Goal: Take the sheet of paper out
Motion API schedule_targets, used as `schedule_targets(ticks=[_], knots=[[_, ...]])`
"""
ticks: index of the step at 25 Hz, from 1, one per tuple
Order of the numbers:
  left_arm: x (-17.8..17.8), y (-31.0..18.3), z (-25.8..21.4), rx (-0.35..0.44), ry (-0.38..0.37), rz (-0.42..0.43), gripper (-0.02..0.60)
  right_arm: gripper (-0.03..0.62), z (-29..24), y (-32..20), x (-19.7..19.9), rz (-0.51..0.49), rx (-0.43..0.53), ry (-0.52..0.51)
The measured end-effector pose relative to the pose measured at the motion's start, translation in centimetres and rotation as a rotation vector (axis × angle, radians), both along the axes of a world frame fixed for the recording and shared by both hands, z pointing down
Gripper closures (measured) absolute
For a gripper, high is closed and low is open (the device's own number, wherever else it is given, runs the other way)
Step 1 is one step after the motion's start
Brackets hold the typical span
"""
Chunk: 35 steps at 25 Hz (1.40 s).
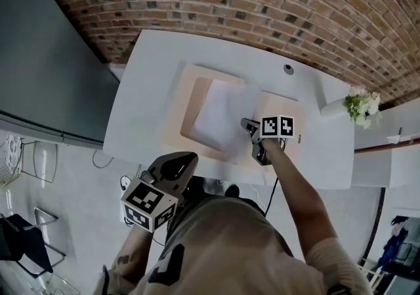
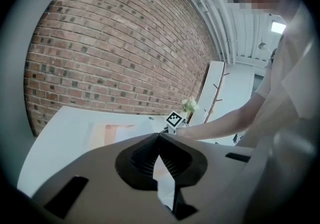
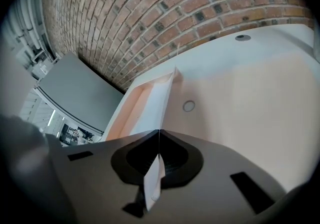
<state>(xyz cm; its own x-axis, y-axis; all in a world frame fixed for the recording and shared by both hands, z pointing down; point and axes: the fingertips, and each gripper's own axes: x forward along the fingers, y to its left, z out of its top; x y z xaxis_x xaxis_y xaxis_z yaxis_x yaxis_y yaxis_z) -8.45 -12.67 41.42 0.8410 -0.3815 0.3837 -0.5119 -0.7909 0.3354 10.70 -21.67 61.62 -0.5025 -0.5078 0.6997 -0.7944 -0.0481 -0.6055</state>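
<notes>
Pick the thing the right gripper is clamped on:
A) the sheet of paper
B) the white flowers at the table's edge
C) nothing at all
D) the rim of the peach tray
A: in the right gripper view the right gripper has its jaws closed together on the edge of the sheet of paper, which runs from the jaws back toward the peach tray.

The person wears a khaki short-sleeved T-shirt [image 1: 226, 248] with dark print; grey left tongs [image 2: 159, 137] and right tongs [image 3: 159, 132] carry black ribbed pads [image 2: 141, 159] and black-and-white marker cubes [image 1: 149, 203].
</notes>
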Motion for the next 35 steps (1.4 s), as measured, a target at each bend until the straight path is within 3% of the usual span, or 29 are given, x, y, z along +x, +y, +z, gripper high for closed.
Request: schedule_targets(ticks=[11,35], knots=[[2.1,0.8,-0.3,0.016,-0.028,-0.018,0.568,0.569,0.5,0.3,1.7,-0.023,0.006,-0.005],[8.7,3.3,-1.5,0.050,-0.063,0.049,0.568,0.569,-2.4,3.5,6.6,0.019,0.084,-0.119]])
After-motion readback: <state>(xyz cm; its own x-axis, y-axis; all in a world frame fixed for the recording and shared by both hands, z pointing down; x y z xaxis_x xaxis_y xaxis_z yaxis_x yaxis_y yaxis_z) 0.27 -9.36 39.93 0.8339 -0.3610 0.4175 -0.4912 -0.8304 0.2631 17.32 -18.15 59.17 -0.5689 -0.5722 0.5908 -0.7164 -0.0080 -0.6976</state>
